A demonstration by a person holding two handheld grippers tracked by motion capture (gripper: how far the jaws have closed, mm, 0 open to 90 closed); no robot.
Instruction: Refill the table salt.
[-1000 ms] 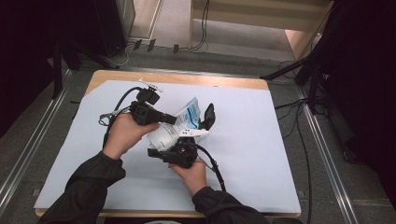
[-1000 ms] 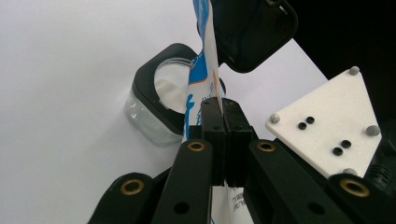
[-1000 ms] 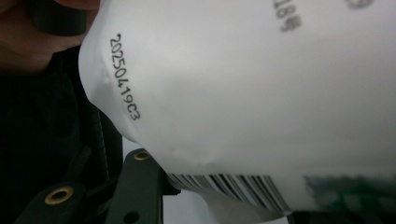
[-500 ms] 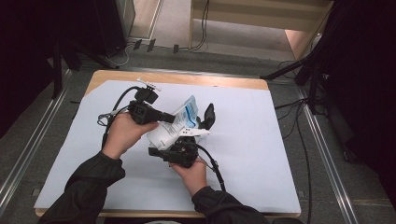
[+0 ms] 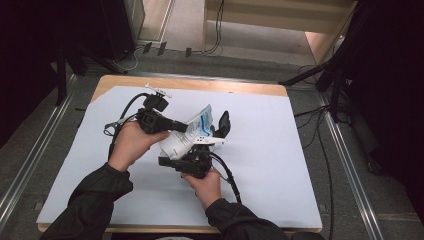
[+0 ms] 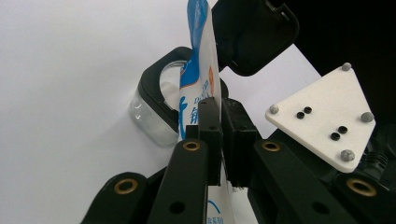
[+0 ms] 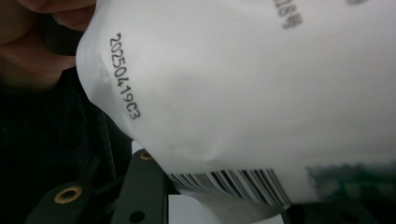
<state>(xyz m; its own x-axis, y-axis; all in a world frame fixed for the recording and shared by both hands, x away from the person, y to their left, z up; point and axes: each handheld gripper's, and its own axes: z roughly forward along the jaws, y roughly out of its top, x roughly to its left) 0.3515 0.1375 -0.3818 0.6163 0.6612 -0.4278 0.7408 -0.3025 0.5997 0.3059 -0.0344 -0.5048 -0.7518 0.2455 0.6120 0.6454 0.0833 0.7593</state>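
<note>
Gripping a white plastic pouch with blue print (image 5: 189, 134), both grippers meet above the middle of the desk (image 5: 280, 165), which carries a pale lavender-white cover. Left gripper (image 5: 182, 127): jaws closed flat on the pouch's upper edge; in the left gripper view the pouch (image 6: 200, 70) stands edge-on, pinched between the two black pads (image 6: 210, 135). Right gripper (image 5: 192, 159): sits below the pouch, held from underneath by the right hand (image 5: 205, 185); its jaws have just been closing with the pouch's lower part between them. The right gripper view shows the pouch's white back (image 7: 243, 93) close up, with a printed date code and a barcode strip along its lower edge; whether the pads press on it cannot be told from that view. Left hand (image 5: 131, 144) grasps the left gripper's body, black cable looping behind it.

A small clear plastic container with a black rim (image 6: 159, 109) lies just beyond the pouch in the left gripper view, its hinged black lid (image 6: 254, 32) standing open. Pouch is lifted clear of the desk, tilted up toward the far right.
</note>
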